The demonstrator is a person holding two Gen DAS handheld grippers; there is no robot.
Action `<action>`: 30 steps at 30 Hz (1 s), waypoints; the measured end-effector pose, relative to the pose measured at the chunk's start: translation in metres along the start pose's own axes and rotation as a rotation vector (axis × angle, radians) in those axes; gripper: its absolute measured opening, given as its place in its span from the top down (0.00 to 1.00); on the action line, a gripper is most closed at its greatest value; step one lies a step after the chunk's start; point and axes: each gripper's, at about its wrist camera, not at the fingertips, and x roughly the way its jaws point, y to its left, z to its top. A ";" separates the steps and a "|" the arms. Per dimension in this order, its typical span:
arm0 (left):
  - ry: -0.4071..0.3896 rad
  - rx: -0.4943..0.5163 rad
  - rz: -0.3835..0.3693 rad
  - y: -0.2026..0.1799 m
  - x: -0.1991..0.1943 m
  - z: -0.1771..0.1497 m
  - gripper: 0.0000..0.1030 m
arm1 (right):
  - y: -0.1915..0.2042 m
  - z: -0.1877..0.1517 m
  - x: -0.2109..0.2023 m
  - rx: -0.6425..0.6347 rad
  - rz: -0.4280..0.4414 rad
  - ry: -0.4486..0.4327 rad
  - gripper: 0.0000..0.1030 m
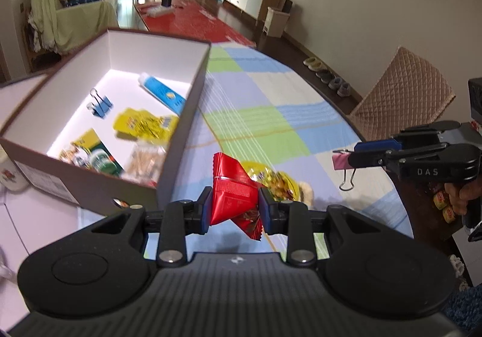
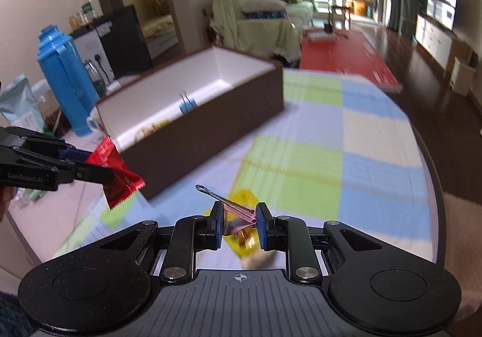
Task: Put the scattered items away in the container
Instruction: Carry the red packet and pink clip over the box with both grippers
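Your left gripper (image 1: pixel 233 210) pinches the light, crinkly red packet (image 1: pixel 233 192) mid-body between its jaws — the right gripper (image 2: pixel 240 224) clamps the stiff pink binder clip (image 2: pixel 238 218).

Right gripper (image 2: pixel 240 227) clamped on pink binder clip (image 2: pixel 238 216), raised above checked tablecloth (image 2: pixel 331 156), near brown box (image 2: pixel 192 132); yellow packet (image 2: pixel 241 243) below clip; left gripper (image 2: pixel 99 168) pinching red packet (image 2: pixel 117 171) just left of box
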 end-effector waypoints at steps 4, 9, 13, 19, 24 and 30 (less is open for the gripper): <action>-0.045 -0.012 0.028 0.014 -0.011 0.012 0.74 | 0.010 0.021 0.003 -0.036 0.028 -0.046 0.79; -0.076 -0.012 0.068 0.032 -0.019 0.025 0.74 | 0.024 0.042 0.009 -0.091 0.056 -0.079 0.79; -0.090 -0.003 0.098 0.045 -0.024 0.035 0.74 | 0.034 0.058 0.015 -0.129 0.076 -0.104 0.79; -0.109 0.029 0.134 0.062 -0.030 0.049 0.74 | 0.049 0.083 0.025 -0.184 0.103 -0.142 0.79; -0.116 0.053 0.159 0.078 -0.031 0.061 0.74 | 0.062 0.107 0.037 -0.232 0.128 -0.170 0.79; -0.115 0.090 0.192 0.103 -0.025 0.077 0.74 | 0.072 0.138 0.065 -0.251 0.158 -0.183 0.79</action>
